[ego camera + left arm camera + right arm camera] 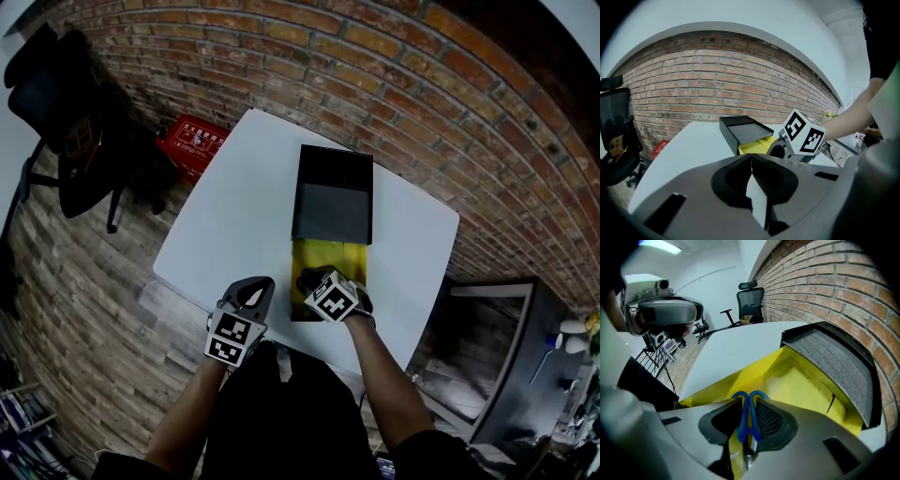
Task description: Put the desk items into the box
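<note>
The blue looped item (749, 405), possibly the handles of a pair of scissors though the view is too close to be sure, stands pinched between the jaws of the right gripper (323, 284), which are narrowed onto its two loops. It hangs just above the near end of the yellow box (806, 390). In the head view the box lies at 12 o'clock from the person in the middle of the tabletop (234, 206), and its black lid (333, 192) is thrown back at the box's 12 o'clock. The step in hand looks like the release. It would go best with the item lowered until it nearly touches the yellow floor, inside the near wall, and the jaws then parted only enough to free the loops, so that it neither bounces nor catches on the rim. The lift out should be straight up. The left gripper (249, 294), with jaws together and empty, waits at the right one's 9 o'clock and should hold off.
</note>
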`<action>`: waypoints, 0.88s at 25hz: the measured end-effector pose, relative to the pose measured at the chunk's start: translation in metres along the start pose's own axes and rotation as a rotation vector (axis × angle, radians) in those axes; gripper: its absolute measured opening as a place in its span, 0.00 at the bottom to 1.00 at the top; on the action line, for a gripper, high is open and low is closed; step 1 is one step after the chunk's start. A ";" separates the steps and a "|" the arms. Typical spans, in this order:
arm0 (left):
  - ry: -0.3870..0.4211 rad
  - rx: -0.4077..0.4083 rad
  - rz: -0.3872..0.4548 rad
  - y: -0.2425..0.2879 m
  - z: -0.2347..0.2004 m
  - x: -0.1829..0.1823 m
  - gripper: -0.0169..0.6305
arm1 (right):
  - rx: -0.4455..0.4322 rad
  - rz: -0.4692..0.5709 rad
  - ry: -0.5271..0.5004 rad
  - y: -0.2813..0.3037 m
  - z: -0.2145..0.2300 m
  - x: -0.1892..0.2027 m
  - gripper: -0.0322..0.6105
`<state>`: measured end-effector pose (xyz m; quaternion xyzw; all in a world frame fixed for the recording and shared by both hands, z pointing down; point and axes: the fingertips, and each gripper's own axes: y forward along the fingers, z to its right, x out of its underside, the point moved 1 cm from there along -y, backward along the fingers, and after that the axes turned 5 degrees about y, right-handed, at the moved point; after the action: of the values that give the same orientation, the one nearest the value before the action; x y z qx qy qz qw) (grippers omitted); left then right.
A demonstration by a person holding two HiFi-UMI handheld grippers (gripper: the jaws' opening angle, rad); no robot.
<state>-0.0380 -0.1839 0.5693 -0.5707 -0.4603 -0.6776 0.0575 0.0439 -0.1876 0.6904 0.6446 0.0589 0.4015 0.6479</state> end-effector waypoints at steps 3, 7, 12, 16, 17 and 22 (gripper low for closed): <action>0.006 0.001 0.001 0.000 0.000 -0.002 0.05 | 0.005 0.017 0.001 -0.003 0.000 0.000 0.26; 0.018 0.006 0.010 0.000 0.001 -0.008 0.05 | 0.022 0.078 0.034 -0.015 0.002 -0.004 0.26; 0.027 0.021 0.022 0.001 0.006 -0.016 0.05 | 0.017 0.215 0.107 -0.045 0.005 -0.011 0.25; 0.047 0.038 0.038 0.003 0.013 -0.025 0.05 | 0.048 0.323 0.179 -0.072 0.011 -0.013 0.17; 0.050 0.042 0.043 0.003 0.015 -0.028 0.05 | 0.054 0.341 0.197 -0.078 0.012 -0.012 0.16; 0.066 0.059 0.073 0.001 0.024 -0.047 0.05 | 0.061 0.454 0.284 -0.110 0.013 -0.010 0.12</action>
<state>-0.0040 -0.1896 0.5291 -0.5623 -0.4571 -0.6796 0.1142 0.0939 -0.1867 0.5907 0.5976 0.0152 0.6210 0.5069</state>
